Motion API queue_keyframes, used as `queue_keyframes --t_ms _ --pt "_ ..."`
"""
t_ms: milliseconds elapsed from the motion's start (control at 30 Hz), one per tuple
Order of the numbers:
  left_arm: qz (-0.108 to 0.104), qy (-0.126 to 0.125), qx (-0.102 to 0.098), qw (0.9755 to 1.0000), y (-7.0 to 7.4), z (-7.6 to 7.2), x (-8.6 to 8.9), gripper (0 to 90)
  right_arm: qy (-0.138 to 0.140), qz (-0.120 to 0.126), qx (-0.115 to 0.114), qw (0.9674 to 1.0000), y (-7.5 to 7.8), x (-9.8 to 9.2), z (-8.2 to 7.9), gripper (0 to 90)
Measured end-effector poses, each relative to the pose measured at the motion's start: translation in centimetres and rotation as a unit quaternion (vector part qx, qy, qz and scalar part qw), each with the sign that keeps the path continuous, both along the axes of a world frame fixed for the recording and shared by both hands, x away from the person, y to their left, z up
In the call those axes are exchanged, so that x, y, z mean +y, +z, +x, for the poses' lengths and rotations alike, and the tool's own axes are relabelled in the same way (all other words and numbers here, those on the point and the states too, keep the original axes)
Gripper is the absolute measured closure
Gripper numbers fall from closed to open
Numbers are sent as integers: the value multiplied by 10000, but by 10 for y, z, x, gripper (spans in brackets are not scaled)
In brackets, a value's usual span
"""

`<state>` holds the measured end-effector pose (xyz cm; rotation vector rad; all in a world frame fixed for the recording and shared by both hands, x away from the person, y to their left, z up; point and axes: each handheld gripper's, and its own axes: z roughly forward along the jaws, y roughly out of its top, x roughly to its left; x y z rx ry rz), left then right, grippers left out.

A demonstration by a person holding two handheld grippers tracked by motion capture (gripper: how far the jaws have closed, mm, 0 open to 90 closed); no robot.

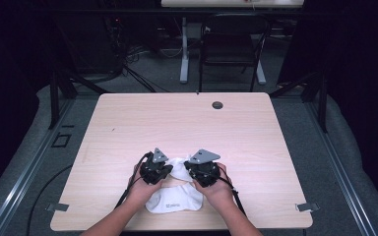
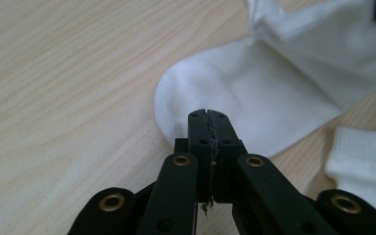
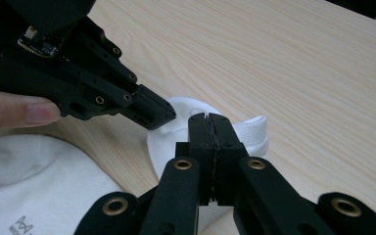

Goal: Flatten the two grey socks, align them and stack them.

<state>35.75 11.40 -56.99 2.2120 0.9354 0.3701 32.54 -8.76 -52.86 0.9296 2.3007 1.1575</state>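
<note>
Looks like sock-pairing or folding work, and it's early going. Two white socks sit near the front edge of the tabletop (image 1: 128, 113): the near sock (image 1: 173, 200) lies flat with a small printed mark facing up, and the far sock (image 1: 179, 167) is bunched up just behind it, between the two tools. Nothing is folded, stacked or lined up yet, so pretty much the whole job is still left, judging by how things lie.

The left tongs (image 2: 209, 115) are clenched with the tips pressed together, right at the rounded toe end of the far sock; in the left gripper view there's no cloth visible between the tips, so they seem shut on nothing. The right tongs (image 3: 209, 117) are clenched too, hanging over the far sock's cuff end, and again no fabric looks caught.

Both hands come in from the bottom of the high view, wrists angled inward, tools tilted down and forward so the tips nearly meet over the far sock.
</note>
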Motion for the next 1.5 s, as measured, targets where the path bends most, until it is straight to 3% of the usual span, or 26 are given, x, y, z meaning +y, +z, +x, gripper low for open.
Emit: queue_keyframes --t_ms 233,533,767,1000,1100,1167,1233,1300,1433,1500 --pt "31 99 55 9999 -5 0 5 899 -97 63 22 9999 1 -12 0 899" --pt "54 221 101 9997 -5 -7 13 899 -336 -39 108 9994 -7 -33 -2 899" --pt "-19 329 143 9994 -5 -8 18 899 -523 -191 323 9979 -24 -47 -3 899" --pt "-28 328 193 9993 -5 -11 20 895 -756 -368 689 9941 -39 -59 1 895" --pt "-89 329 243 9991 -5 -12 20 881 -948 -177 715 9928 -35 -65 0 866" --pt "-98 310 257 9991 -4 -13 20 873 -1077 8 601 9924 -27 -69 -1 855" --pt "-97 298 250 9992 -4 -13 20 870 -1082 170 396 9932 -19 -67 -3 854" --pt "-86 284 252 9992 -4 -13 20 870 -933 219 344 9948 -16 -60 -3 848" --pt "-125 308 262 9991 -5 -12 21 870 -702 -1 463 9965 -22 -43 4 835" --pt "-125 299 280 9991 -5 -12 21 870 -755 -138 506 9958 -30 -38 10 835"
